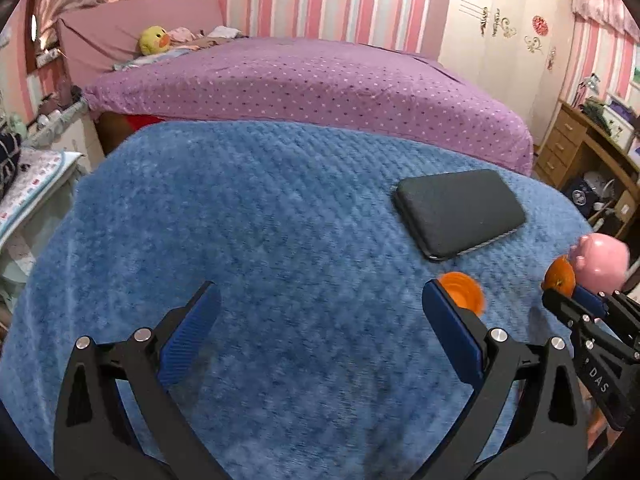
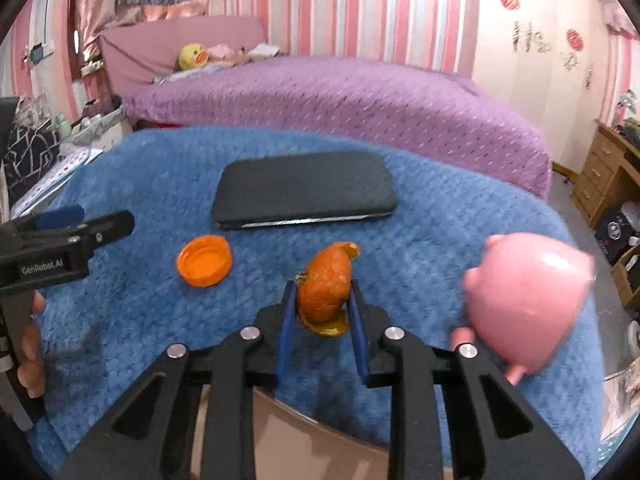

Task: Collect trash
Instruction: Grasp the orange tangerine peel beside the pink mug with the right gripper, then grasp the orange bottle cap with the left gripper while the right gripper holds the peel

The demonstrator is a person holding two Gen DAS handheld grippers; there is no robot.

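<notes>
A curled piece of orange peel (image 2: 324, 280) lies on the blue blanket (image 2: 160, 320), and my right gripper (image 2: 322, 294) is shut on it, a blue pad pressing each side. In the left wrist view the peel (image 1: 560, 276) shows at the tip of the right gripper (image 1: 570, 300). An orange bottle cap (image 2: 205, 261) lies open side up to the left of the peel. My left gripper (image 1: 320, 300) is open over bare blanket, its right fingertip just in front of the cap (image 1: 462, 292). The left gripper (image 2: 96, 220) comes in from the left edge of the right wrist view.
A black phone (image 2: 304, 190) lies face down behind the cap and peel. A pink pig figure (image 2: 528, 300) stands close to the right of the right gripper. Brown cardboard (image 2: 280, 440) shows under the blanket's near edge. A purple bed (image 1: 320, 88) is behind, a wooden desk (image 1: 580, 148) to the right.
</notes>
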